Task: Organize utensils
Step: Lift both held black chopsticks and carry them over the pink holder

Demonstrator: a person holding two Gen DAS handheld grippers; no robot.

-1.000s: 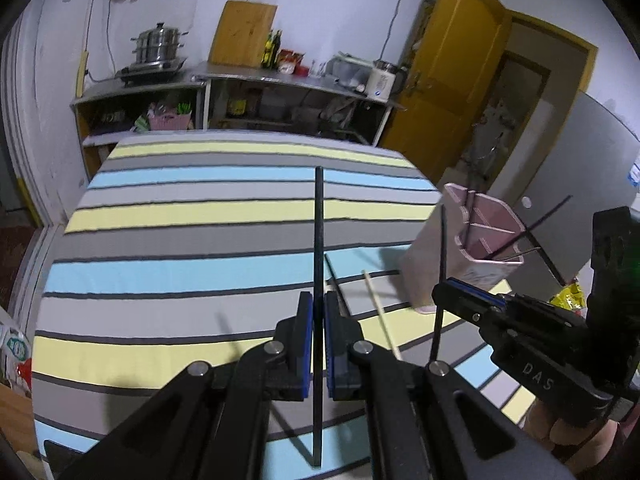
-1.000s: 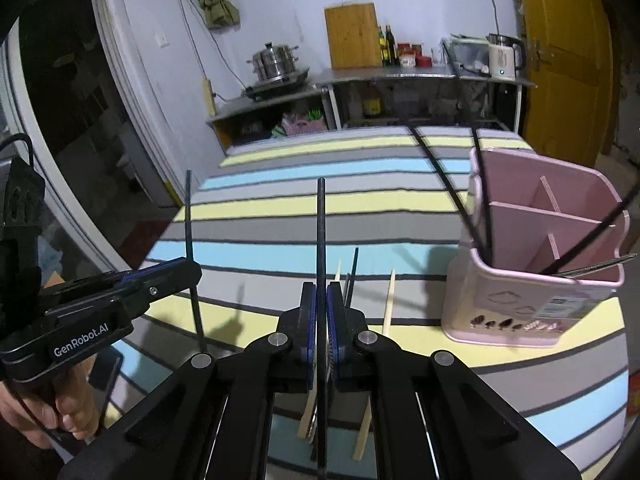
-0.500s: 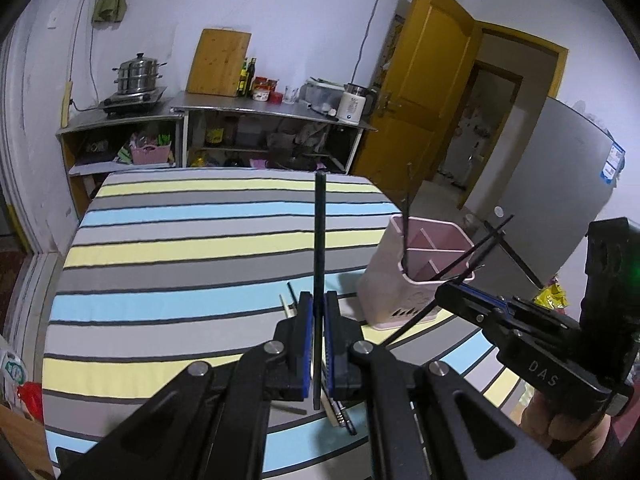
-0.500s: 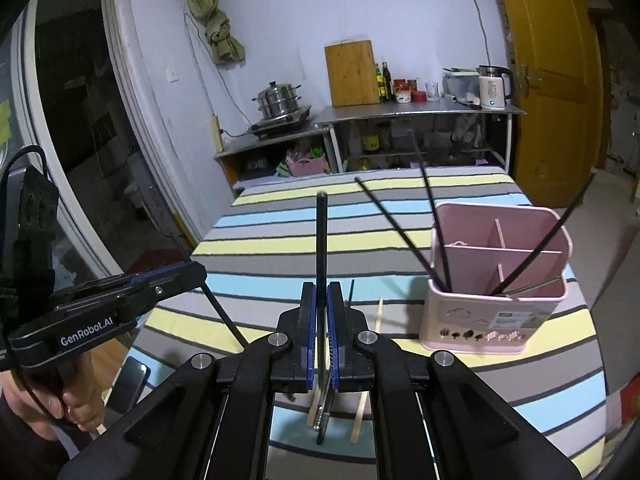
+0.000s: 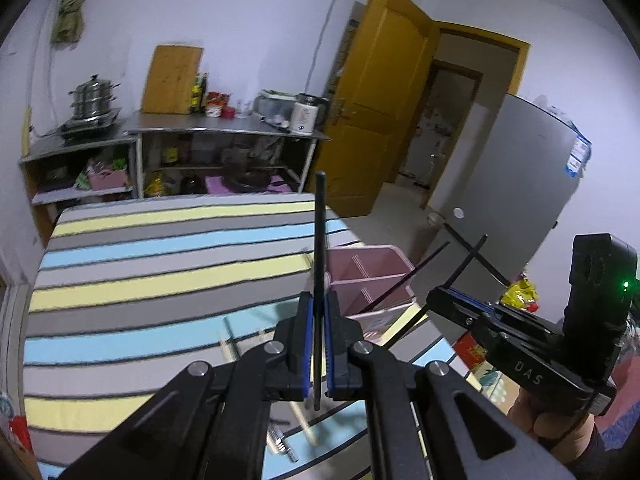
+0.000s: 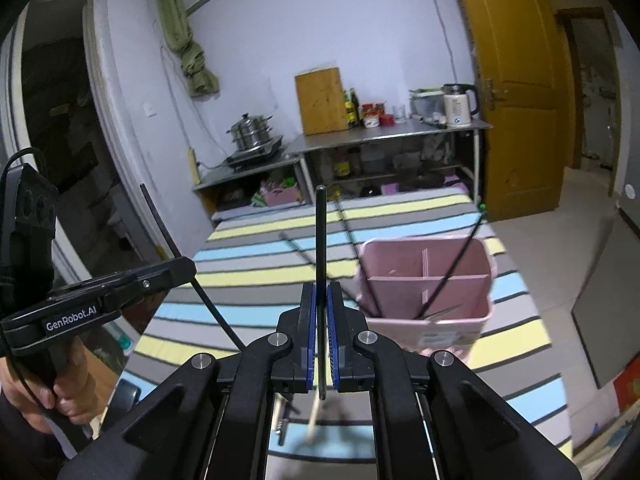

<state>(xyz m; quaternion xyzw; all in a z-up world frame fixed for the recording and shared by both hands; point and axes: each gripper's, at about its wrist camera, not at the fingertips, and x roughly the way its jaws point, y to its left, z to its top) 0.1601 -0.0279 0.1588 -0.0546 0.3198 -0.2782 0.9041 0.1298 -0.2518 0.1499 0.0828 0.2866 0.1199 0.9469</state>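
Observation:
My left gripper (image 5: 319,298) is shut on a black chopstick (image 5: 319,232) that stands upright between its blue pads, above the striped table (image 5: 140,280). The pink divided utensil holder (image 5: 362,249) sits just right of it, with several black chopsticks leaning out. In the right wrist view my right gripper (image 6: 320,300) is likewise shut on an upright black chopstick (image 6: 320,240), left of the holder (image 6: 432,330). Each gripper shows in the other's view, raised beside the table: the right one (image 5: 434,296) and the left one (image 6: 188,266). Pale wooden chopsticks (image 6: 314,416) lie on the cloth below.
A metal utensil (image 5: 282,446) lies near the table's front edge. Steel shelves (image 5: 224,132) with pots, a cutting board and a kettle line the far wall. A yellow door (image 5: 380,120) and a grey fridge (image 5: 520,184) stand to the right.
Both grippers have risen and drawn back with their black chopsticks. The holder and the table now sit lower and farther off in both views.

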